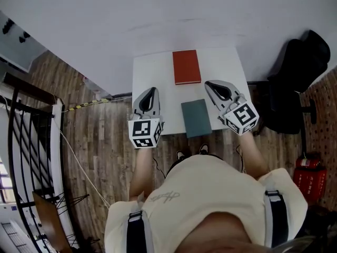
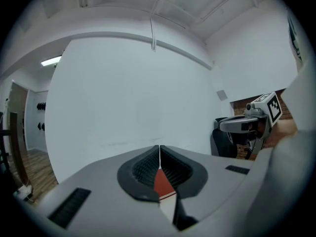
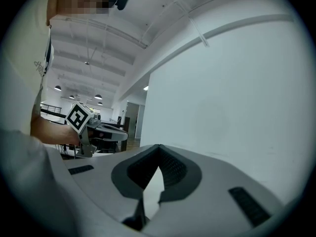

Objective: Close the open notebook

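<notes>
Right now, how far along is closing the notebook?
It looks done: the teal notebook and the red notebook both lie shut on the white table. Nothing is in hand: the left hand-held gripper and right hand-held gripper hover shut and empty. Nothing visibly remains.

left gripper (image 2: pixel 159 147): grey plastic shell, matt, smooth
pads (image 2: pixel 145 169): black, ribbed, dull
table (image 1: pixel 152 67), under the fingers: white, smooth, matt
red notebook (image 1: pixel 187 66), beyond the fingertips: matt cover
dark notebook (image 1: pixel 196 118), between both grippers' fingers: matt cover
floor (image 1: pixel 95 141): wood planks, grained
</notes>
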`<state>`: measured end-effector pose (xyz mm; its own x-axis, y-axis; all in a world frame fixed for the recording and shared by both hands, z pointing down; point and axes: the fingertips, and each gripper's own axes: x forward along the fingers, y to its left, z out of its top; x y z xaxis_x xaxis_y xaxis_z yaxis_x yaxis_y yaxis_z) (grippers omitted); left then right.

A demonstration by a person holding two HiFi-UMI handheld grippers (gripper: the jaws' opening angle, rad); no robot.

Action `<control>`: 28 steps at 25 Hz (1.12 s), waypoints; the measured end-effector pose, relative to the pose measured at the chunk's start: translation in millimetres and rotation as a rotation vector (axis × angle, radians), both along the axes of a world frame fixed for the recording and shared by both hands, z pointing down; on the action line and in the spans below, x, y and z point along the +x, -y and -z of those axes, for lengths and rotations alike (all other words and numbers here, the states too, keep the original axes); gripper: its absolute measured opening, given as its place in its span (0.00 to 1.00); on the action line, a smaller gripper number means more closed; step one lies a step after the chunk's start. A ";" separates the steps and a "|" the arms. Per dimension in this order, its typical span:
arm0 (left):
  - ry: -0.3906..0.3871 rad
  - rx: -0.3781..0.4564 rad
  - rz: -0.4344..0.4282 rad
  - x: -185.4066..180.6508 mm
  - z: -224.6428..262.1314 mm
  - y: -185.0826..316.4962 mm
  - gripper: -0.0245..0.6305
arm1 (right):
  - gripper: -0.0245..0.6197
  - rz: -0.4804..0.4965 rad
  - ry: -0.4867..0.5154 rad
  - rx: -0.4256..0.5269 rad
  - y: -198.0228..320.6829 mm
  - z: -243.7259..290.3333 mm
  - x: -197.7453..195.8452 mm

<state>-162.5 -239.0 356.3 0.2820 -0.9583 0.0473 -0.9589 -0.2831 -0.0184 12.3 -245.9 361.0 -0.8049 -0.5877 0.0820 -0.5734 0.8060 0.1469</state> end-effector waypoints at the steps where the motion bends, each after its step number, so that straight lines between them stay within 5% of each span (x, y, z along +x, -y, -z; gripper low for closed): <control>1: -0.012 -0.005 0.000 -0.2 -1.6 0.4 0.07 | 0.05 0.002 -0.006 -0.011 -1.0 -3.6 0.0; 28: -0.057 -0.113 -0.013 16.7 -50.9 49.2 0.07 | 0.05 0.014 -0.014 -0.096 38.0 -51.9 14.7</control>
